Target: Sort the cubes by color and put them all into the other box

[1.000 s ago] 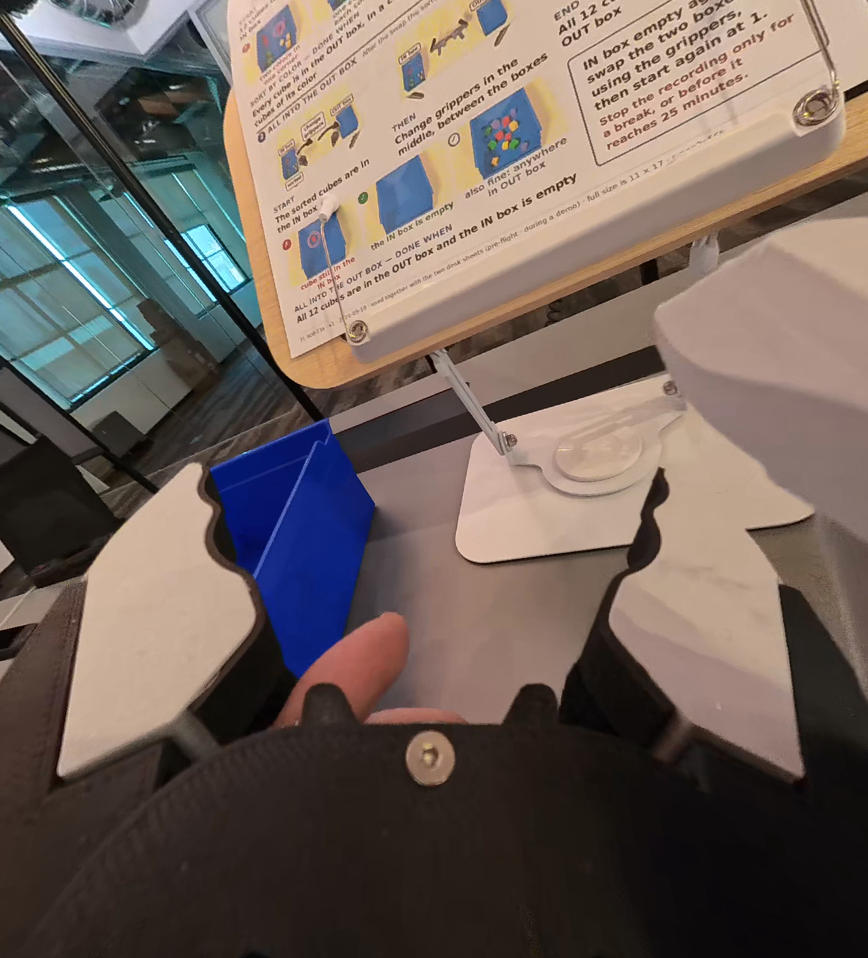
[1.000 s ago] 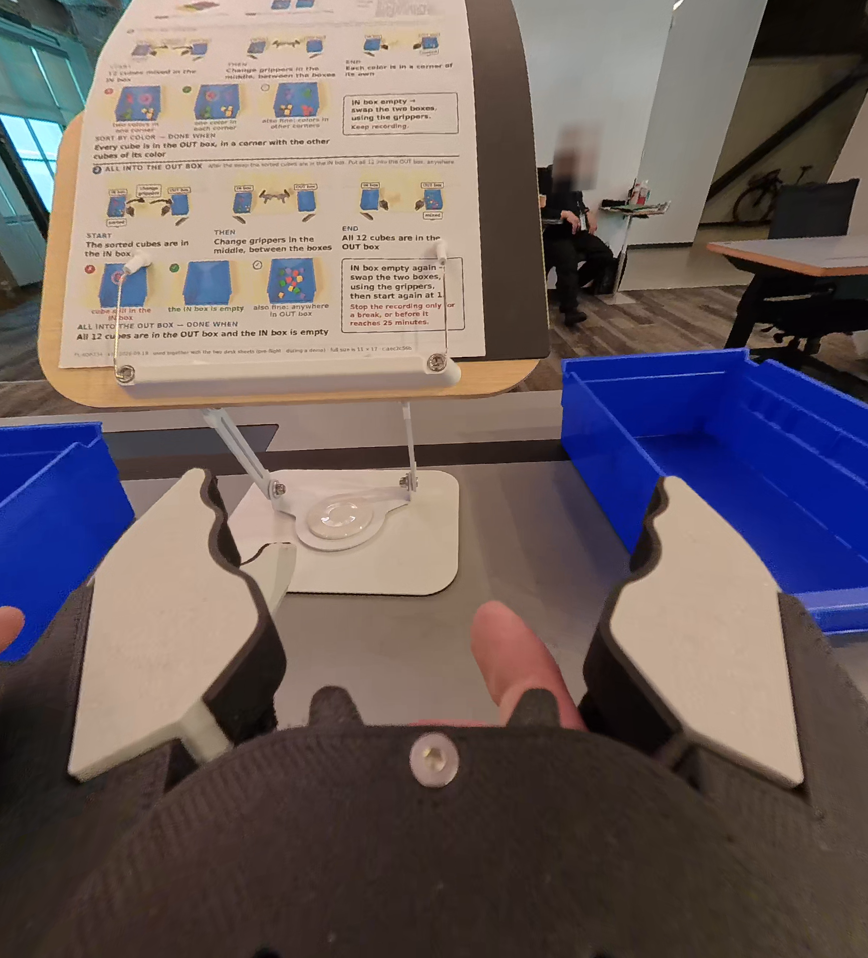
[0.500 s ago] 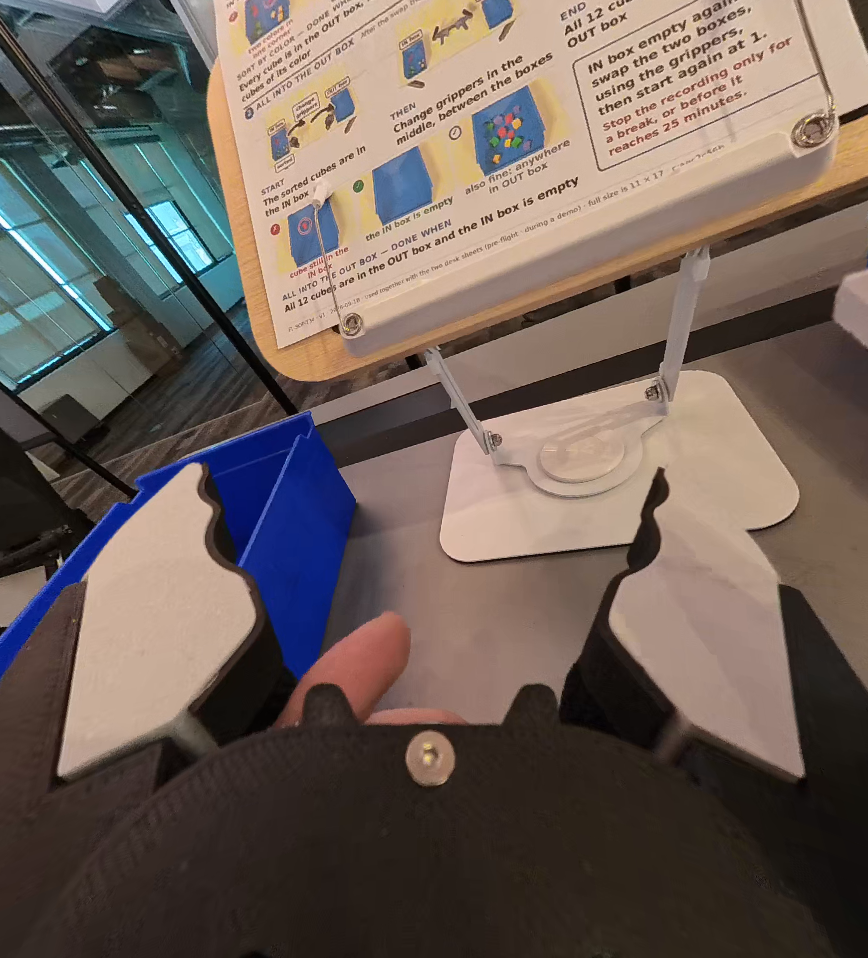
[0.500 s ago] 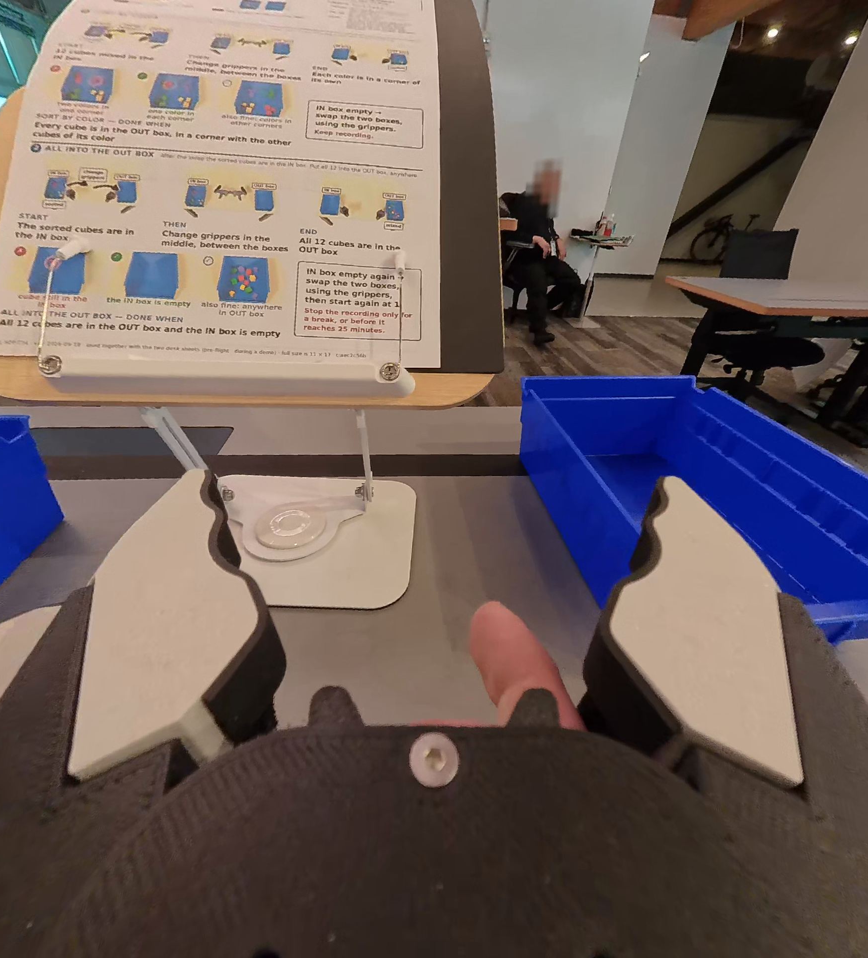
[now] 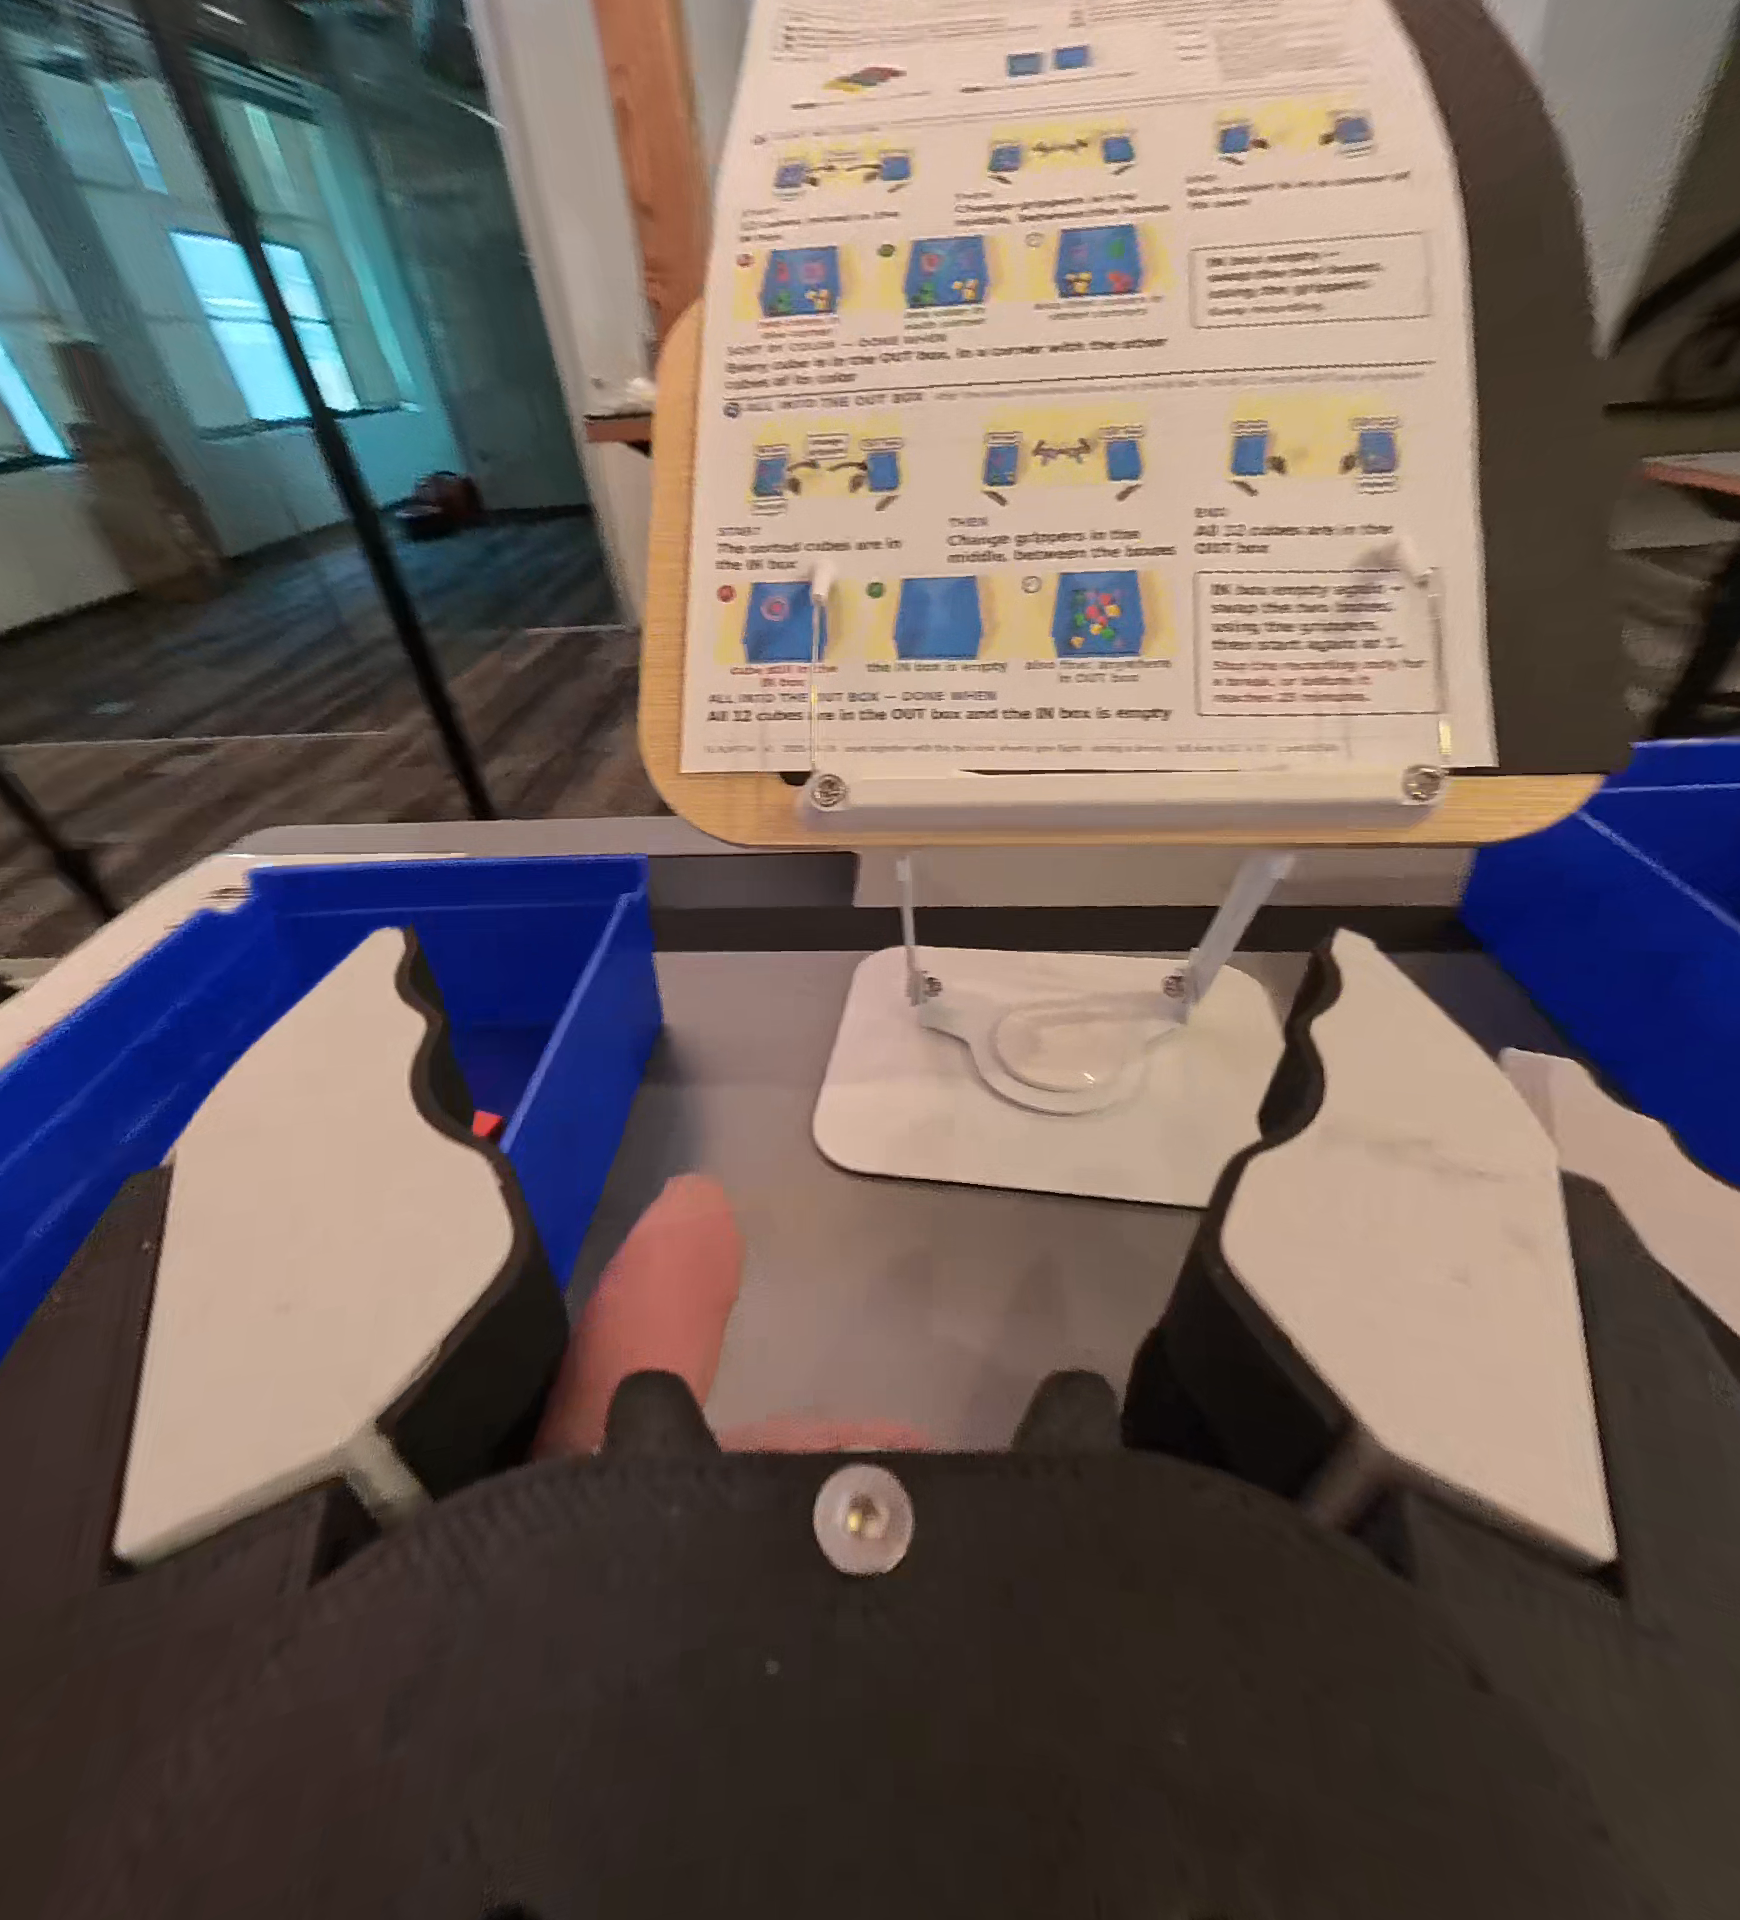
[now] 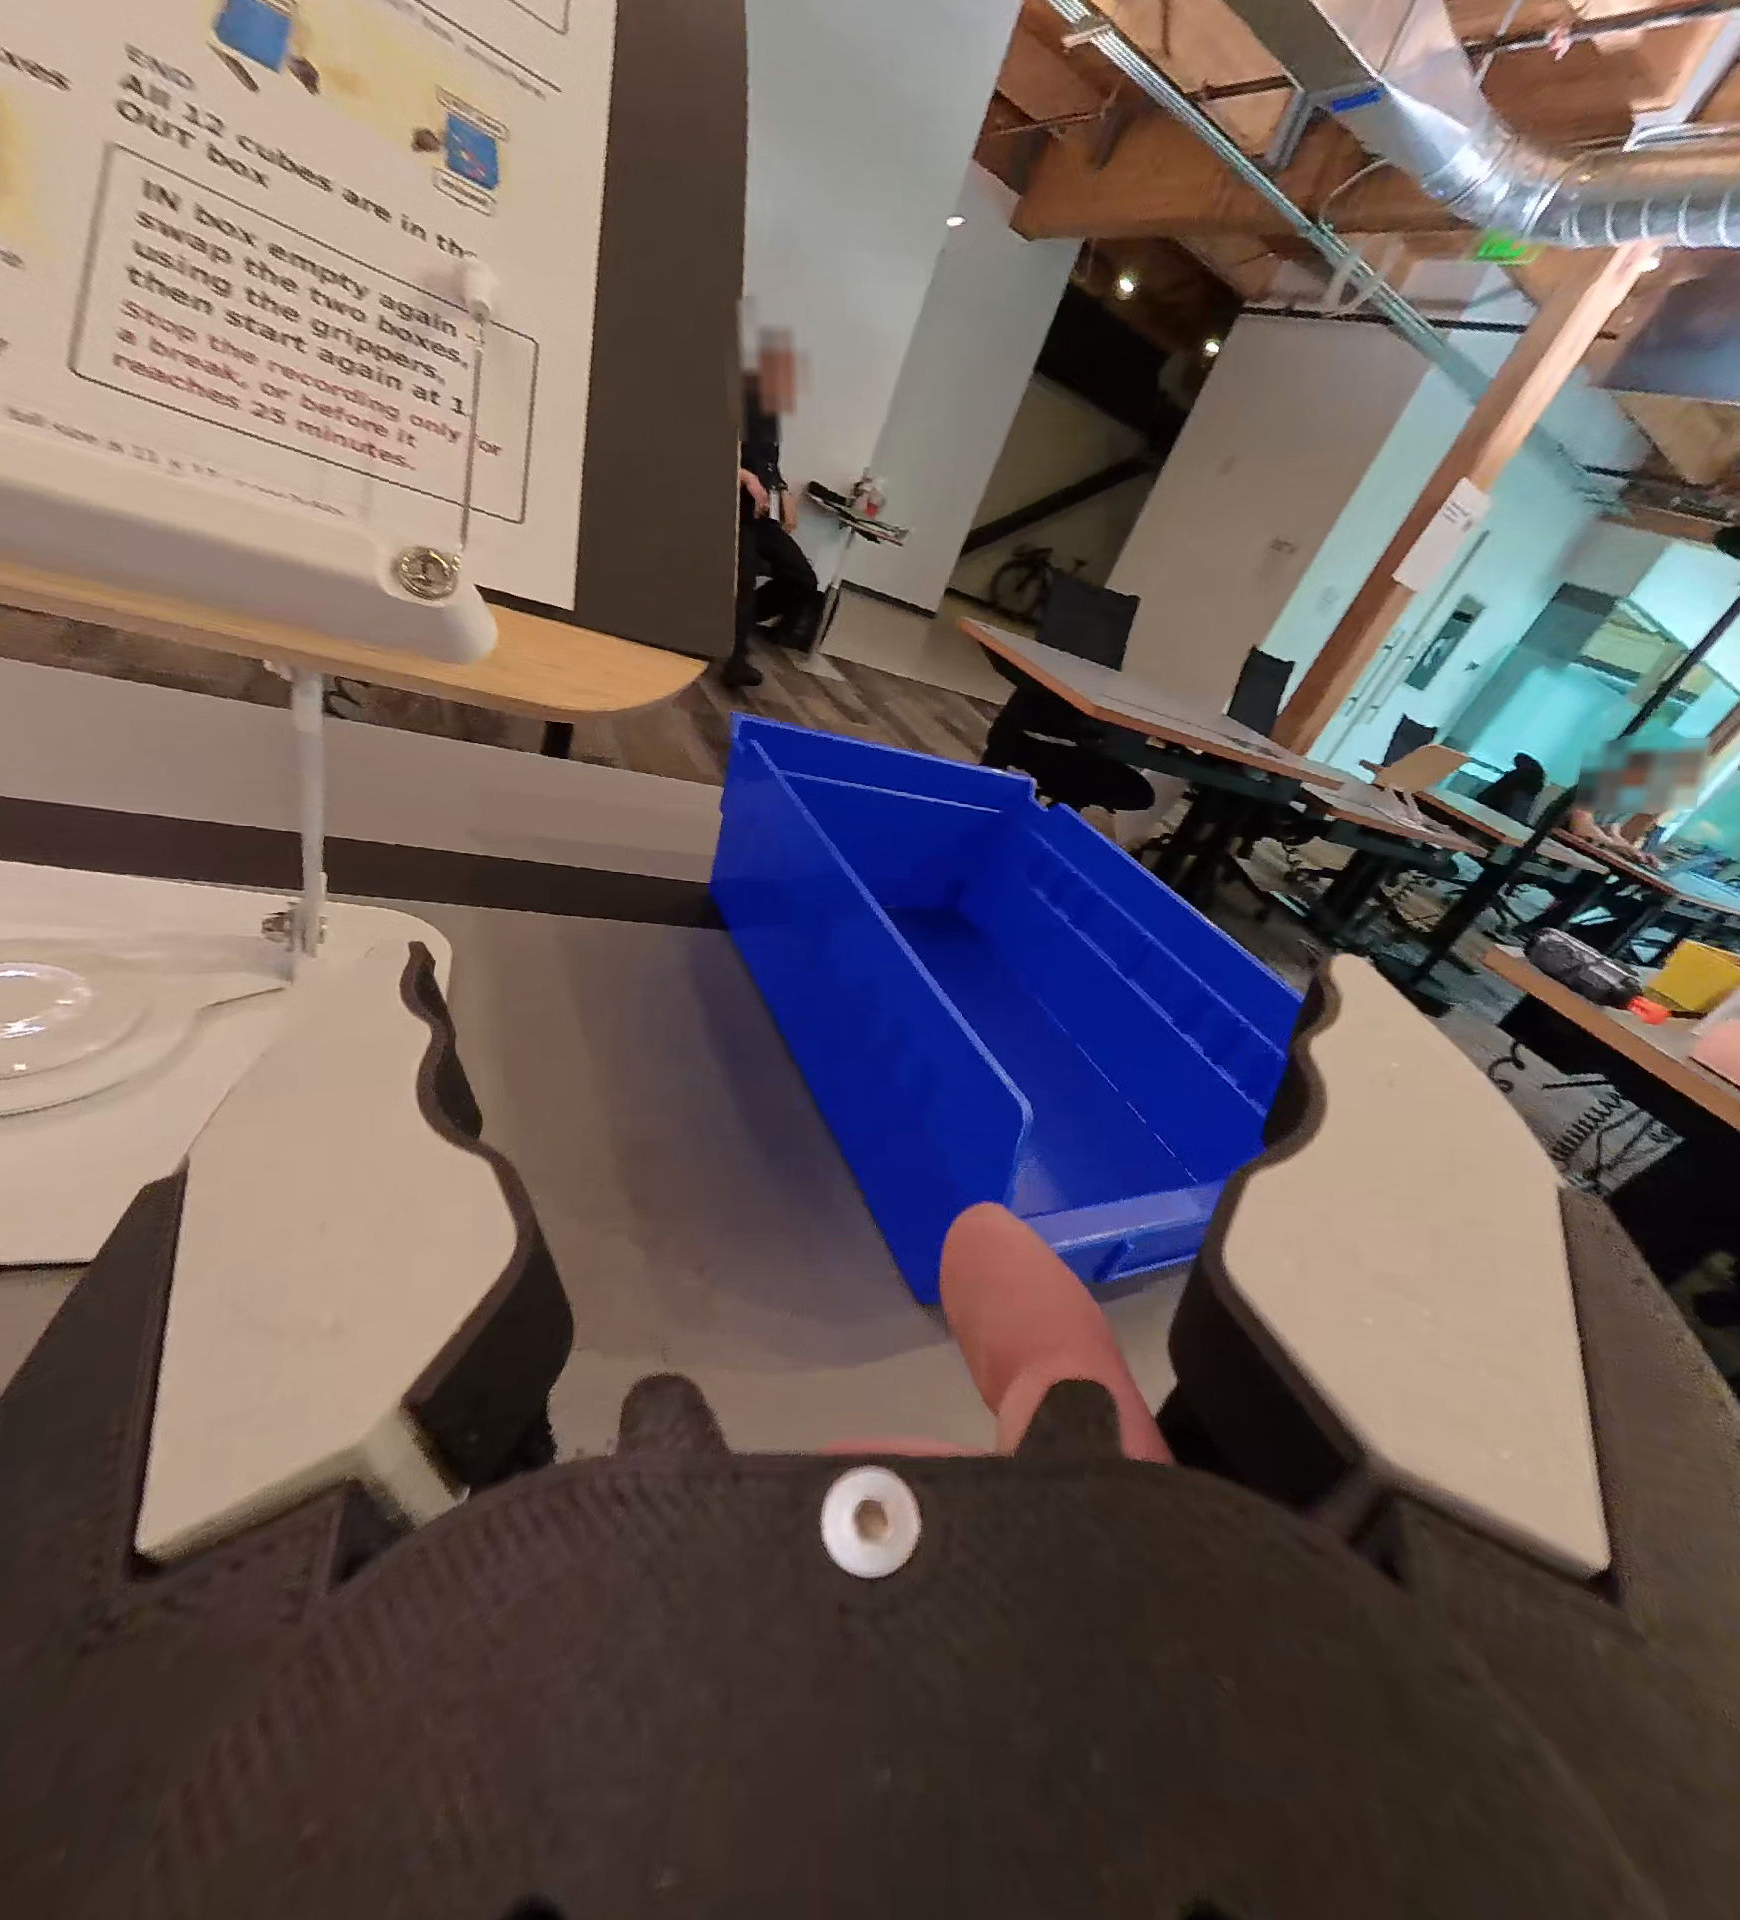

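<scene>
My left gripper is open and empty above the grey table, beside the right wall of the left blue box. A small bit of a red cube shows inside that box, mostly hidden behind my left finger. My right gripper is open and empty, pointing at the right blue box, whose visible floor holds no cubes. That box also shows at the right edge of the left wrist view, with a finger of the right gripper in front of it.
A white stand with a wooden board and an instruction sheet stands mid-table at the back, its base plate between the boxes. Office desks and chairs stand beyond the table's right edge. People sit far back.
The left gripper has swung left and levelled, bringing the left box and a red cube into view. The right gripper has turned right toward the right box. Both stay open.
</scene>
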The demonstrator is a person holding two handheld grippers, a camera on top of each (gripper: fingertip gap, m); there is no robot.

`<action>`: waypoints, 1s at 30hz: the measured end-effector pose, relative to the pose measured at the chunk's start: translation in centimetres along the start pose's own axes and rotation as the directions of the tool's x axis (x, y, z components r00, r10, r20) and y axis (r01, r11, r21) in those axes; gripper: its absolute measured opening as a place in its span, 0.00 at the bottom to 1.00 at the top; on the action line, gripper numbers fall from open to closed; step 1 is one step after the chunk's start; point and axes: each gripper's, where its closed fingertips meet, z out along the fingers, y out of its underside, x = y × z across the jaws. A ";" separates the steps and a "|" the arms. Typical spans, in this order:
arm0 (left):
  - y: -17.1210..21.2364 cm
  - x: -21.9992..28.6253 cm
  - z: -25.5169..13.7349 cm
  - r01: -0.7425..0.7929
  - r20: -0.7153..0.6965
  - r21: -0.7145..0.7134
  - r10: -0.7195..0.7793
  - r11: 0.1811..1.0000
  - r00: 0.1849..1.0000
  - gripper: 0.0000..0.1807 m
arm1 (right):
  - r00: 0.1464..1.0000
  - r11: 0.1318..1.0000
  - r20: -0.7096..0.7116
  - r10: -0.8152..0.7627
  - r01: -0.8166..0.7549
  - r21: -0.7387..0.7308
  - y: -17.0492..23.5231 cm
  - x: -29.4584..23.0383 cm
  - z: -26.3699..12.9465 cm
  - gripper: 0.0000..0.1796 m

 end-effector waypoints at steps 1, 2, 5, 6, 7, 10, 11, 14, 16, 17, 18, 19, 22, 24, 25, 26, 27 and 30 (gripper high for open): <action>0.0 0.2 -0.2 -0.009 0.049 0.013 0.008 1.000 0.999 0.81 | 1.000 1.000 -0.011 -0.005 0.005 -0.006 0.2 0.1 0.1 0.82; 0.0 0.5 -0.4 -0.014 0.078 0.030 0.012 0.999 0.997 0.81 | 1.000 1.000 -0.020 -0.011 0.010 -0.012 0.4 0.1 0.2 0.82; -0.5 1.0 -0.7 -0.023 0.146 0.072 0.013 0.997 0.989 0.81 | 0.998 1.000 -0.053 -0.023 0.022 -0.013 0.5 0.4 0.3 0.82; -0.5 1.1 -0.7 -0.018 0.158 0.076 0.006 0.997 0.987 0.81 | 0.997 1.000 -0.073 -0.031 0.030 -0.003 0.2 0.7 0.2 0.82; -0.5 1.1 -0.7 -0.009 0.175 0.077 -0.005 0.997 0.985 0.81 | 0.996 0.999 -0.086 -0.034 0.035 0.008 0.0 0.8 0.0 0.82; 0.5 1.6 -0.2 -0.010 0.198 0.043 0.001 0.999 0.980 0.81 | 0.993 0.998 -0.103 -0.050 0.052 0.021 -0.4 0.8 -0.2 0.82; 0.9 1.8 0.0 -0.014 0.197 0.030 0.008 0.999 0.980 0.81 | 0.993 0.998 -0.105 -0.057 0.060 0.024 -0.4 0.7 -0.2 0.82; 0.9 2.1 0.1 -0.011 0.174 0.041 0.004 0.999 0.985 0.81 | 0.992 0.997 -0.110 -0.066 0.070 0.036 -0.7 0.5 -0.4 0.82; 0.9 2.2 0.0 -0.009 0.173 0.037 0.003 0.999 0.985 0.81 | 0.992 0.997 -0.107 -0.062 0.067 0.041 -0.9 0.4 -0.5 0.82; 0.9 2.4 0.0 -0.015 0.161 0.040 0.008 0.999 0.987 0.81 | 0.991 0.996 -0.112 -0.070 0.075 0.045 -1.0 0.4 -0.6 0.82; 1.0 2.5 0.1 -0.013 0.163 0.035 0.007 0.999 0.987 0.81 | 0.991 0.996 -0.113 -0.072 0.078 0.046 -1.0 0.4 -0.6 0.82; 1.2 2.5 0.2 -0.013 0.166 0.028 0.008 1.000 0.986 0.81 | 0.991 0.996 -0.112 -0.071 0.076 0.044 -1.0 0.4 -0.7 0.82; 1.3 2.9 0.2 0.003 0.131 0.021 -0.006 1.000 0.991 0.81 | 0.990 0.995 -0.114 -0.080 0.085 0.045 -1.0 0.3 -0.7 0.82; 1.3 2.8 0.2 0.000 0.131 0.022 -0.003 1.000 0.991 0.81 | 0.990 0.995 -0.114 -0.080 0.086 0.049 -1.1 0.4 -0.8 0.82; 1.3 2.7 0.2 0.003 0.126 0.019 -0.006 1.000 0.992 0.81 | 0.990 0.995 -0.117 -0.082 0.089 0.054 -1.1 0.5 -0.8 0.82; 1.3 2.6 0.2 0.015 0.115 0.020 -0.017 1.000 0.993 0.81 | 0.991 0.995 -0.113 -0.076 0.082 0.055 -1.1 0.5 -0.9 0.82; 1.2 2.5 0.1 0.027 0.101 0.024 -0.029 0.999 0.994 0.81 | 0.992 0.996 -0.107 -0.069 0.075 0.051 -1.0 0.6 -0.8 0.82; 1.3 2.4 0.3 0.026 0.085 0.020 -0.028 0.999 0.996 0.81 | 0.993 0.996 -0.099 -0.069 0.074 0.045 -0.8 0.5 -0.7 0.82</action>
